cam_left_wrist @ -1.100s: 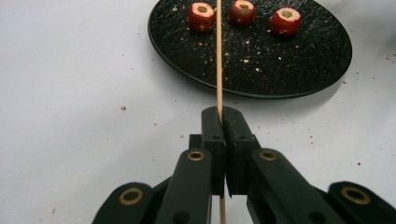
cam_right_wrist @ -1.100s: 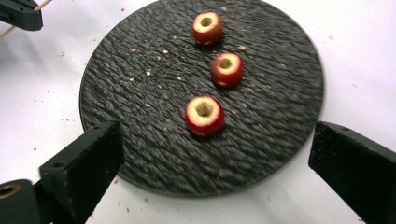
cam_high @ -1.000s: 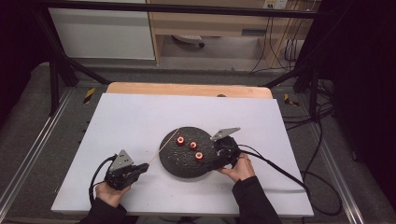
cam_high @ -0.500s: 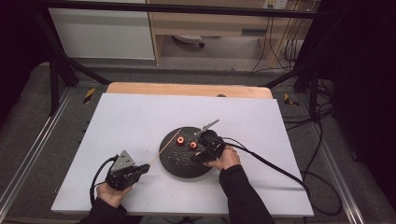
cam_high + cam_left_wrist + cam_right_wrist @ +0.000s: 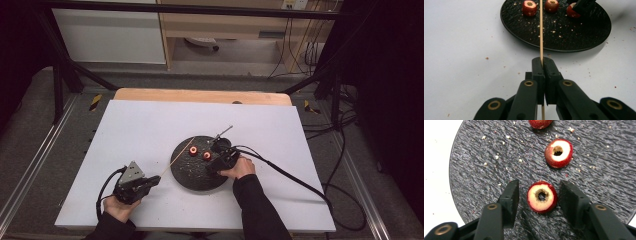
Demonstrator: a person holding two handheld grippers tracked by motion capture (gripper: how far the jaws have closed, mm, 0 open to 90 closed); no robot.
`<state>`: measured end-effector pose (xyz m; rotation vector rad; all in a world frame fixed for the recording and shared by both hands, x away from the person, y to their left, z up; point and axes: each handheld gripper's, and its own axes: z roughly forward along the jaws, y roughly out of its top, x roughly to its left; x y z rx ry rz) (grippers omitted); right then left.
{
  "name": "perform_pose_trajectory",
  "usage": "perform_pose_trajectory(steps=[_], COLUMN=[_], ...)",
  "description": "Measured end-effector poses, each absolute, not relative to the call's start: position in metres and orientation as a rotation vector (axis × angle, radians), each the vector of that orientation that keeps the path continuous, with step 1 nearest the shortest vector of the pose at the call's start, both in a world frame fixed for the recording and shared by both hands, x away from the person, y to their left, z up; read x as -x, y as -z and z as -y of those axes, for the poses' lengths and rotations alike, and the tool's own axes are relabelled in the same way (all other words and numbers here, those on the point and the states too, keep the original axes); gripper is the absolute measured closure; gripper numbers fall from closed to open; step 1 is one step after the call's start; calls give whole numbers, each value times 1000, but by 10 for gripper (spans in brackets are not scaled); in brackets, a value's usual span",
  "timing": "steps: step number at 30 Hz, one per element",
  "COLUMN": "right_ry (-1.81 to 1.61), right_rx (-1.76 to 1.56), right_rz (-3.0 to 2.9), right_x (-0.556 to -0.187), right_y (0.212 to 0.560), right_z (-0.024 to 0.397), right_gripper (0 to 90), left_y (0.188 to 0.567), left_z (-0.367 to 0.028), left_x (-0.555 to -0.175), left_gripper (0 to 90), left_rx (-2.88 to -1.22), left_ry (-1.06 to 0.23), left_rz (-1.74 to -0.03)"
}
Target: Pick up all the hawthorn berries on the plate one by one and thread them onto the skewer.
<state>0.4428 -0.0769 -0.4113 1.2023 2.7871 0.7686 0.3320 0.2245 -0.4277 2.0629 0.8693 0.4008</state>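
A black round plate (image 5: pixel 197 175) carries three cored red fruit pieces. My left gripper (image 5: pixel 156 179) rests on the white table near the front left. It is shut on a thin wooden skewer (image 5: pixel 541 37) that points over the plate between two pieces (image 5: pixel 529 7) (image 5: pixel 551 5). My right gripper (image 5: pixel 539 182) is low over the plate with one cored piece (image 5: pixel 542 197) between its jaws. The jaws have just been closing, and a narrow gap still shows on each side of the piece. Beyond it lie another piece (image 5: pixel 559 153) and a third (image 5: pixel 540 123).
Crumbs are scattered over the plate (image 5: pixel 486 170) and the white table top (image 5: pixel 140 130). A black cable (image 5: pixel 290 175) trails from the right gripper off the table's right side. A wooden strip (image 5: pixel 200 95) runs along the far edge.
My right gripper has moved left and down over the plate, and its jaws have narrowed around the rightmost fruit piece. The left gripper and skewer have not moved.
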Motion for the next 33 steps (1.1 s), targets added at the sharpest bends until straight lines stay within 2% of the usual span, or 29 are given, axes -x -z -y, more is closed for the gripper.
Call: perform_pose_trajectory(steps=[5, 25, 33], right_ry=[-749, -724, -836], right_rx=[-1224, -1270, -1260], right_rz=[-2803, -2830, -2766], right_x=[-445, -449, -442], right_y=[412, 414, 401], right_z=[77, 77, 82], right_gripper=[592, 599, 602], left_y=[428, 427, 427], left_z=[-224, -224, -223], left_x=[-332, -331, -330], left_gripper=[878, 878, 878], left_rx=[-2062, -2064, -2064], left_ry=[-402, -402, -413], left_rz=[-868, -863, -861])
